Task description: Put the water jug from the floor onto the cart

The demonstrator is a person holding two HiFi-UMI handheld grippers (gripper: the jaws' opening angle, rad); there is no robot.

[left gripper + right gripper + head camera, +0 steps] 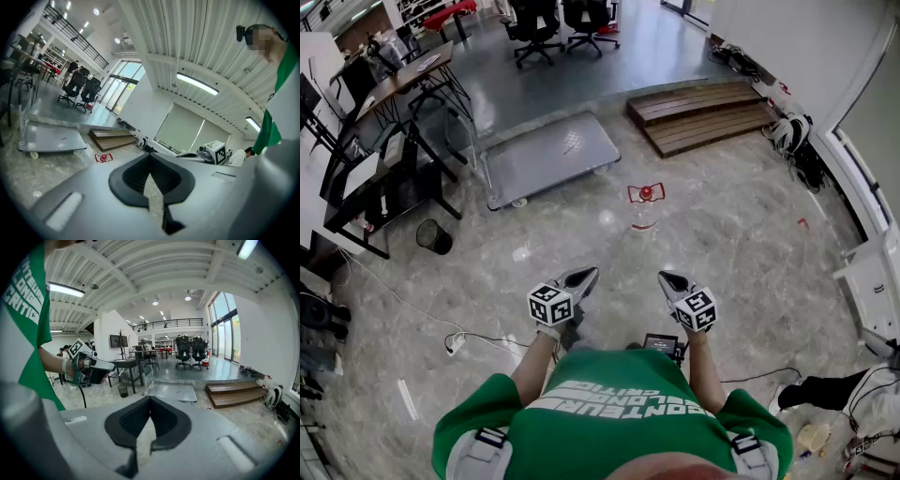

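The water jug [644, 208] stands upright on the stone floor, some way in front of me and apart from everything else. It is a clear plastic jug with a red cap and a red carrying handle around the neck. How much water is inside, I cannot tell from here.

I judge that it will be heavy if it is full, and that the water will swing when I lift it. The clear wall looks smooth and round, so I think closed pads would slip on it, and a thin wall can give way under pressure. The red handle at the top seems the best place to take hold, with my second gripper steadying the neck or body.

My left gripper [582, 277] and my right gripper [669, 279] are both near my body, well apart from the jug. Each one is clenched with its tips together and nothing between them, so I must open them before I reach.

The cart [548, 155], a low flat platform on wheels, stands to the left of the jug and further away, near the wooden steps [703, 114]. Its deck is bare.
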